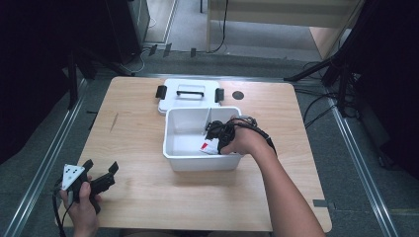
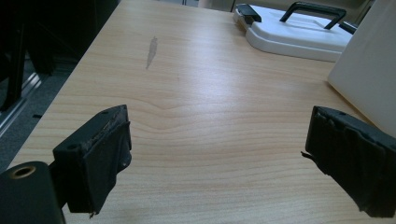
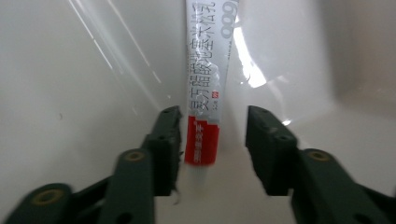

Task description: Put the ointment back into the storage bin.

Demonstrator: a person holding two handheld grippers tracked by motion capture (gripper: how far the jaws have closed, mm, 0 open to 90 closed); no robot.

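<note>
- Where the high view's lower left corner begins, the left gripper (image 1: 101, 174) sits in the person's left hand (image 1: 81, 207) over the wooden table (image 1: 138, 197); its jaws stand wide apart with nothing between them, and the left gripper view confirms bare tabletop between the two black pads; a grey three-cornered plate tops its body.
- Left of centre on the table, a faint pale scuff mark (image 1: 114, 122) lies on the wood, well apart from everything else.
- At upper centre of the high view, a white lid (image 1: 188, 94) with a dark handle and two black clasps lies flat, just behind the white box (image 1: 202, 162); the two appear to touch, though the contact line is hard to make out.
- At centre, the white box stands open-topped with an inner divider; the tube (image 3: 205, 84), white with a red end and printed characters, lies on the floor of the box towards its front right corner.
- Right of centre, the right gripper (image 3: 212, 135) reaches down into the box from the person's right hand (image 1: 247, 140); its jaws stand apart on either side of the tube's red end; the left pad sits just beside the tube, the right pad is clear of it, so the tube is not clamped.
</note>
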